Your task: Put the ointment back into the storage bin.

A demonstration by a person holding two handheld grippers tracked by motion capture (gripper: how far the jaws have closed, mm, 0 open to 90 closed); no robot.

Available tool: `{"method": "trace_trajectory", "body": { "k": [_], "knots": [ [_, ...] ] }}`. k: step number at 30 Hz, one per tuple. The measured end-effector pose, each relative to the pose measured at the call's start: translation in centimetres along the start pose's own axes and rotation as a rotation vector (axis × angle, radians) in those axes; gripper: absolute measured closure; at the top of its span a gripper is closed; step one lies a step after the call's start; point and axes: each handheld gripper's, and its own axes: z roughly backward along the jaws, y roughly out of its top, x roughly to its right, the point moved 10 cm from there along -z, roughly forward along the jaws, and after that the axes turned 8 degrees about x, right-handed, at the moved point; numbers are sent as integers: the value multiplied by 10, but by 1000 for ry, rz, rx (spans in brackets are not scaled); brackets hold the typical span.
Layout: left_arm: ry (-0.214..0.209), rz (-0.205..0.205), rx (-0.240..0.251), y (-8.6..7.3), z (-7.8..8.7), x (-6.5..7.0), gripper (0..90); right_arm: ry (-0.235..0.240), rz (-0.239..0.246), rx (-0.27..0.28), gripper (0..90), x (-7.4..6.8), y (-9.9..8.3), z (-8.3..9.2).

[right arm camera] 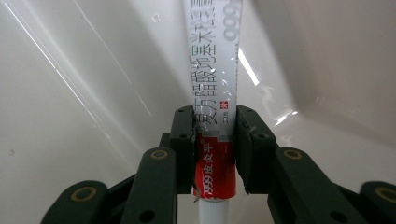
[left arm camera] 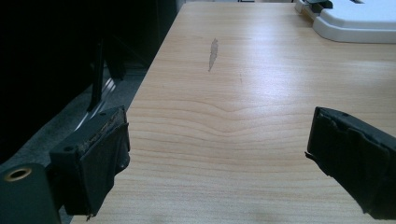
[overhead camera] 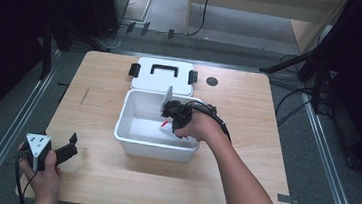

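High view: a person sits at the near edge of a wooden table (overhead camera: 248, 113), a gripper in each hand, with a white plastic box (overhead camera: 135, 140) at the middle of the table.
Box: open, its lid (overhead camera: 163, 82) with a black handle and two black latches folded back flat on the far side.
Right gripper (overhead camera: 170, 112): reached over the box's right wall, jaws closed on a tube.
Tube (right arm camera: 214, 107): a white ointment tube with a red band and printed Chinese characters, pinched across its width near the red band, its flat end rising above the box's far wall.
Left gripper (left arm camera: 219, 158): jaws spread wide with nothing between them, resting low over bare wood at the near left corner, well apart from the box.
Risk, slipping: the tube is smooth and soft, so a light pinch could let it slide or swivel in the jaws.
Risk, squeezing: a harder pinch could crush the tube.
Risk, box shifting: nothing steadies the box, so a knock against its wall could push it.
Surface: pale wood grain with one grey scuff (left arm camera: 213, 53) toward the far left.
Room: grey floor, dark stands and trailing cables around the table, and pale wooden furniture beyond.
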Motion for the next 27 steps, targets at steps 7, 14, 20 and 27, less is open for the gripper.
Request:
{"method": "trace_trajectory", "body": {
  "k": [7,14,20,27],
  "knots": [
    [0,3,-3,0,0,0,63,3,-2,8,731,0,1,1],
    [-3,5,-2,0,0,0,62,24,-14,37,550,-1,4,5],
    [-4,2,-1,0,0,0,62,22,-38,115,289,-2,11,28],
    [-3,2,3,0,0,0,63,19,-68,158,56,-4,9,57]
  ]
}}
